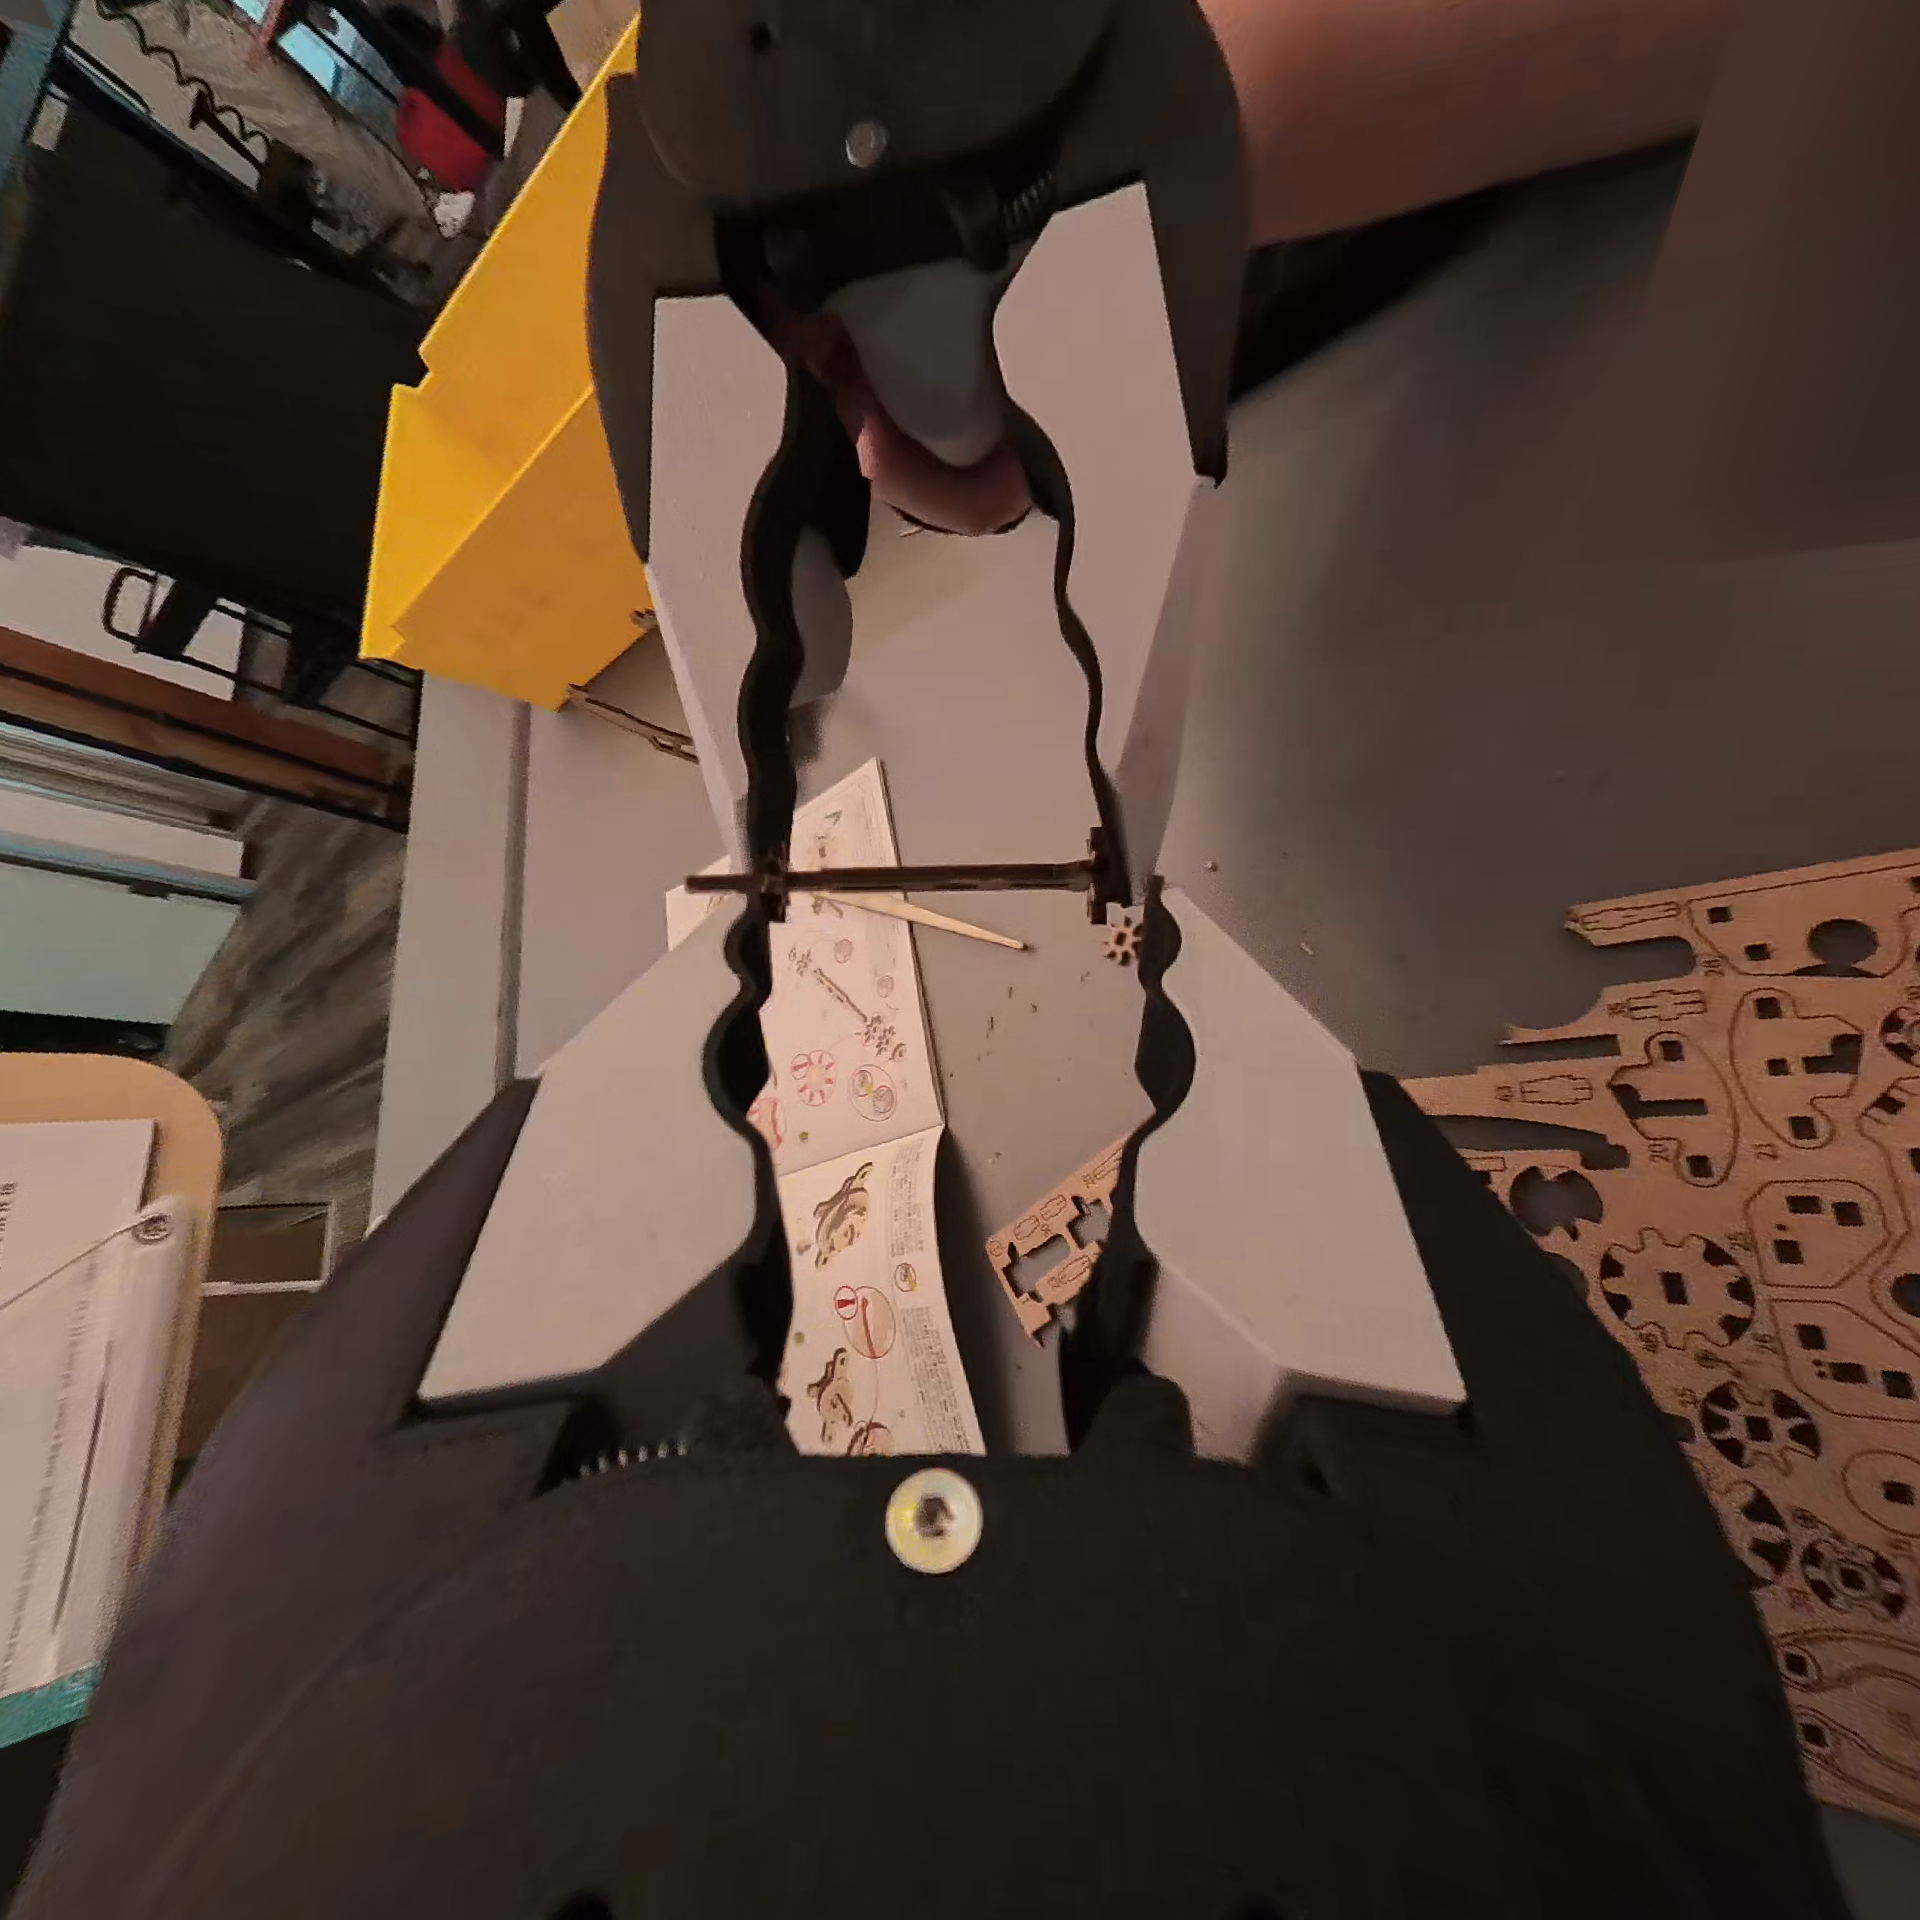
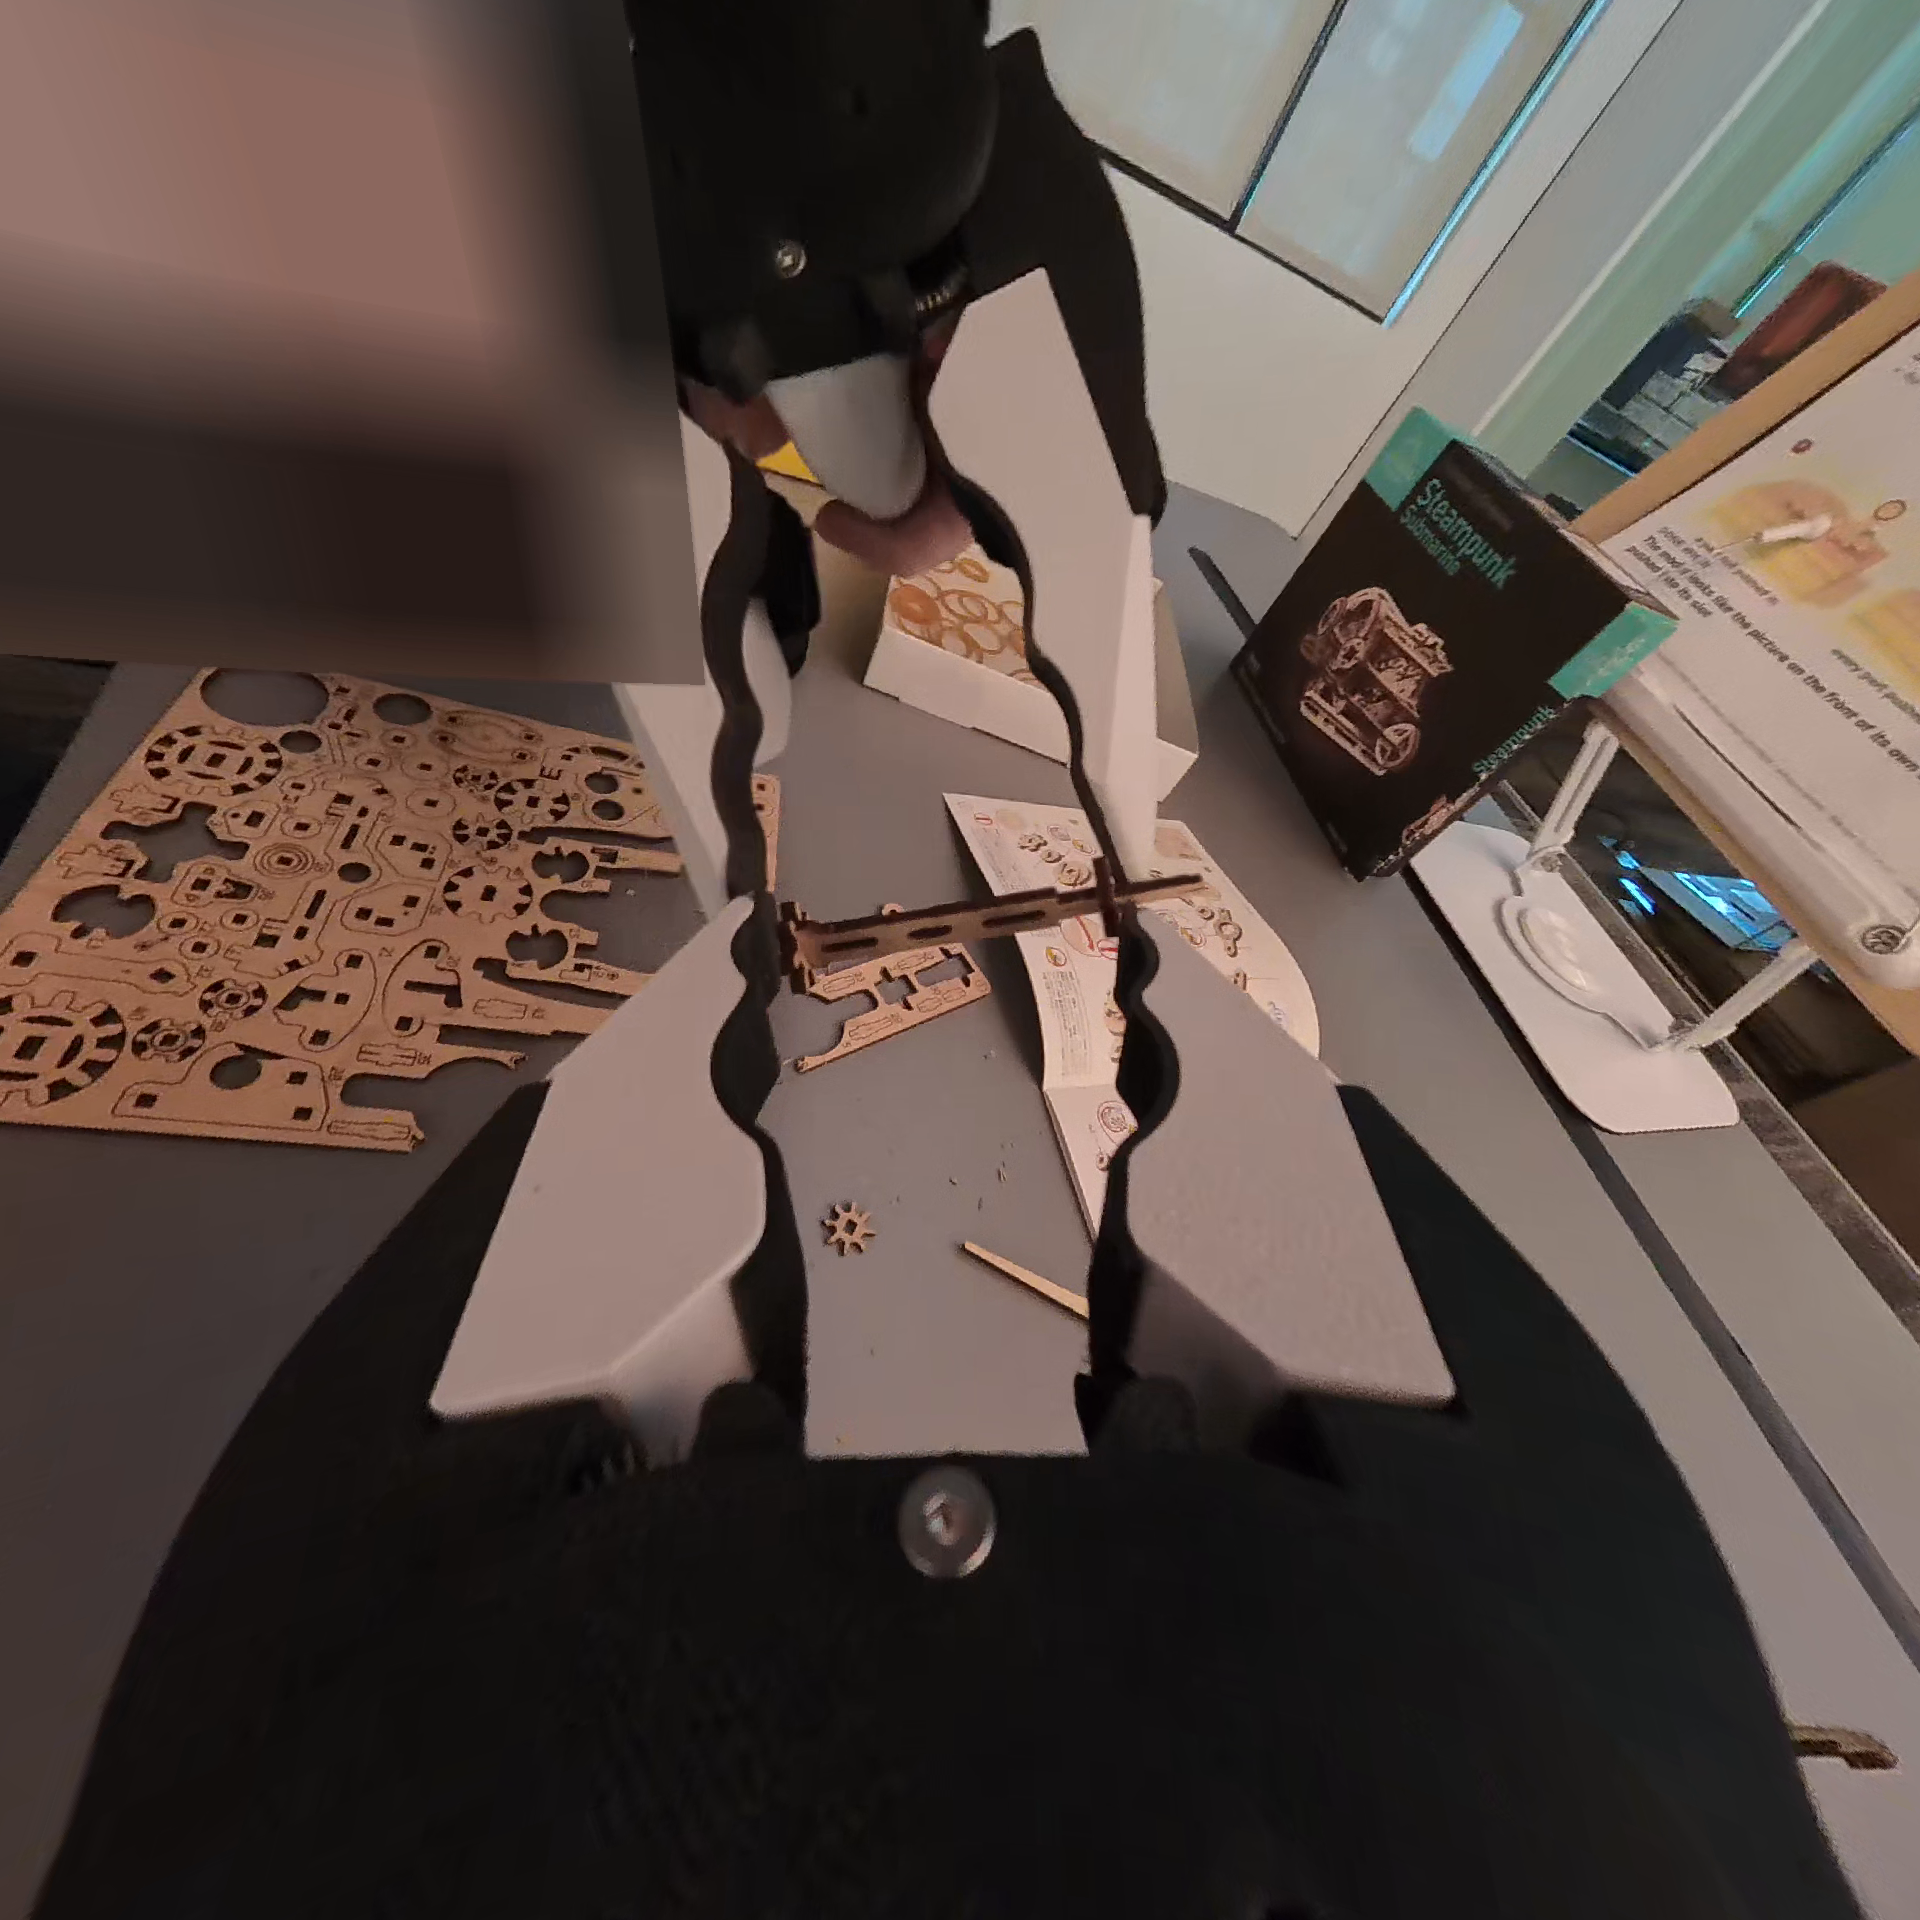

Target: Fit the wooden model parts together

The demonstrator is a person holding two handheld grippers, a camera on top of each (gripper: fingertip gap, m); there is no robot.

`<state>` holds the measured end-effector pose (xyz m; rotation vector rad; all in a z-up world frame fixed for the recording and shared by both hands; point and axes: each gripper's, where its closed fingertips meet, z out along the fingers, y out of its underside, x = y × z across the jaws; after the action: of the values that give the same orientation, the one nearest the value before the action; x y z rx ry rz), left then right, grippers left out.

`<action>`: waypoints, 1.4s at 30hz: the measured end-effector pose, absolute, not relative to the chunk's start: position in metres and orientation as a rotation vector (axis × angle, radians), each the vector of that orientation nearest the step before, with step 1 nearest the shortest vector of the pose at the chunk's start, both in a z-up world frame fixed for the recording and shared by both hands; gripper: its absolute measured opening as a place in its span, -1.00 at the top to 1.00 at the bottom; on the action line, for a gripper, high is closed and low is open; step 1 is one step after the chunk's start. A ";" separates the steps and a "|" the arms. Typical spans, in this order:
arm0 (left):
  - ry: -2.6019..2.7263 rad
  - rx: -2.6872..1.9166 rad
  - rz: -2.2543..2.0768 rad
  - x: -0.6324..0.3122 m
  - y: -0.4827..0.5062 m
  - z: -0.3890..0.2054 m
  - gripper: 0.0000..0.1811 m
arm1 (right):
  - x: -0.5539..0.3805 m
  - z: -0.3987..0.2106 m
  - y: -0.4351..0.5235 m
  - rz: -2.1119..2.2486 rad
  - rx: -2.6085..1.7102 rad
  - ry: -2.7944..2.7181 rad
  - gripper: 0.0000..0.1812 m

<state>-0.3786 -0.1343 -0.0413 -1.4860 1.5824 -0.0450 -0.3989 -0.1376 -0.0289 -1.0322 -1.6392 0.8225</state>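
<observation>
A slotted wooden axle (image 1: 935, 878) (image 2: 935, 920) with a small gear and a cross piece on it hangs level above the grey table (image 1: 1351, 675). My left gripper (image 1: 948, 920) and right gripper (image 2: 945, 925) face each other tip to tip, both with jaws wide apart. The axle lies across the meeting fingertips and seems pinched between them. The right gripper (image 1: 935, 862) comes in from the top of the left wrist view, and the left gripper (image 2: 930, 878) from the top of the right wrist view. A loose small gear (image 1: 1124, 940) (image 2: 849, 1229) lies on the table below.
A large punched wooden sheet (image 1: 1714, 1195) (image 2: 260, 883), a sheet fragment (image 1: 1049, 1247) (image 2: 894, 987), a toothpick (image 1: 956, 928) (image 2: 1023, 1276) and an instruction leaflet (image 1: 852, 1039) (image 2: 1081, 1049) lie on the table. A yellow bin (image 1: 499, 468), a dark kit box (image 2: 1434, 665) and a white tray of rings (image 2: 956, 623) stand around. The loose small gear (image 2: 849, 1229) lies around 10 cm away from my left fingertips. Seen from the left wrist view (image 1: 1121, 941) as well.
</observation>
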 end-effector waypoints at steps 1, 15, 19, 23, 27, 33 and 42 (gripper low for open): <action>1.579 -1.497 -0.066 -0.379 -0.135 -0.041 0.23 | -0.399 -0.029 -0.138 0.825 -1.032 -1.638 0.31; 1.605 -1.494 -0.013 -0.381 -0.129 -0.050 0.20 | -0.402 -0.037 -0.134 0.718 -1.044 -1.657 0.34; 1.595 -1.466 -0.025 -0.379 -0.129 -0.046 0.22 | -0.400 -0.034 -0.132 0.713 -1.042 -1.641 0.35; 1.592 -1.455 -0.030 -0.378 -0.129 -0.043 0.23 | -0.400 -0.032 -0.133 0.712 -1.027 -1.635 0.36; 1.575 -1.441 -0.067 -0.376 -0.132 -0.038 0.23 | -0.397 -0.026 -0.136 0.738 -1.012 -1.621 0.35; 1.563 -1.442 -0.065 -0.375 -0.131 -0.037 0.23 | -0.396 -0.026 -0.135 0.744 -1.018 -1.626 0.35; 1.511 -1.453 -0.134 -0.374 -0.133 -0.027 0.22 | -0.396 -0.014 -0.137 0.827 -0.949 -1.566 0.32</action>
<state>-0.3743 -0.1328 -0.0266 -1.4529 1.5112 -0.1340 -0.3955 -0.1371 -0.0136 -0.9494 -1.5662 0.8266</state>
